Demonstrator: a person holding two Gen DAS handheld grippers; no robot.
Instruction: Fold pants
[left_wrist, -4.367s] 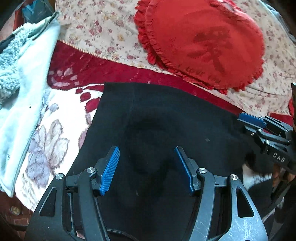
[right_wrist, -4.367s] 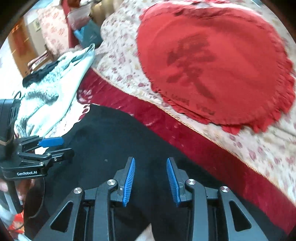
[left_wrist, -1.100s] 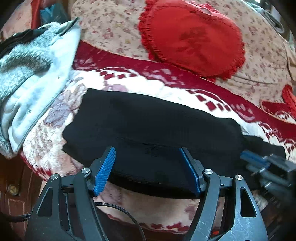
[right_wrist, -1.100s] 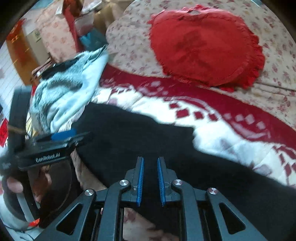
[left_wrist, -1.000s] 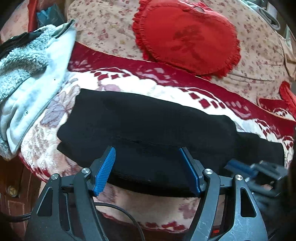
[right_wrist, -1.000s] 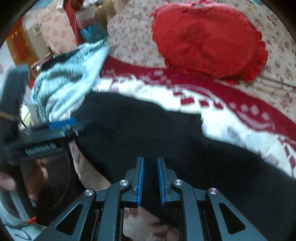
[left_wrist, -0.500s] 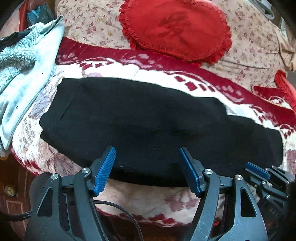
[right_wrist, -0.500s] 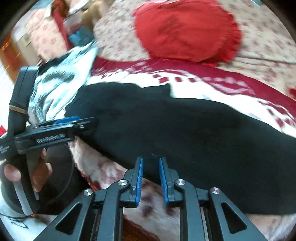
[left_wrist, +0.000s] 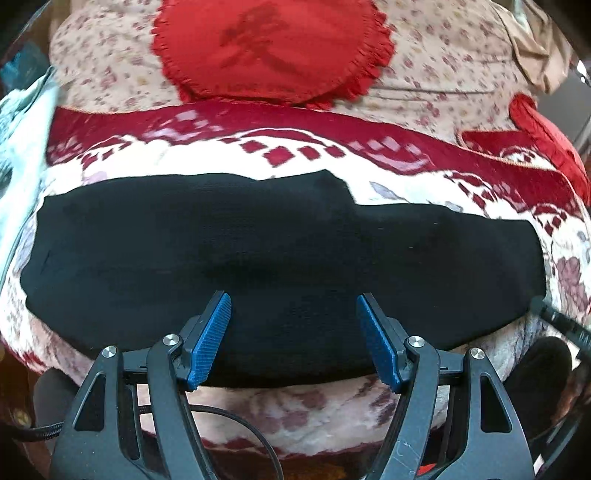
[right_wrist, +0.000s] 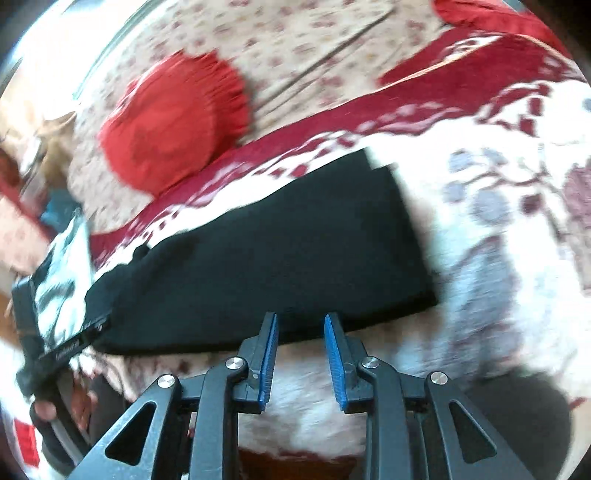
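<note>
The black pants (left_wrist: 280, 258) lie folded lengthwise in a long strip across a red and white floral blanket (left_wrist: 303, 147), also seen in the right wrist view as pants (right_wrist: 258, 258). My left gripper (left_wrist: 293, 306) hangs open over the near edge at the strip's middle, nothing between its blue pads. My right gripper (right_wrist: 301, 321) hovers just off the near edge towards the strip's right end; its jaws are opening and hold nothing. The left gripper (right_wrist: 79, 341) shows at the left of the right wrist view, in a person's hand (right_wrist: 55, 406).
A red heart-shaped cushion (left_wrist: 273, 48) lies on a floral bedspread (left_wrist: 443, 66) beyond the blanket. A pale fleecy garment (left_wrist: 22, 122) lies at the left. The blanket drops off the bed edge (left_wrist: 295, 413) just below the pants.
Both grippers slid to the right along the pants' near edge. The right gripper let go of the cloth, rolled and parted its jaws. The pants now lie stretched out in a long strip.
</note>
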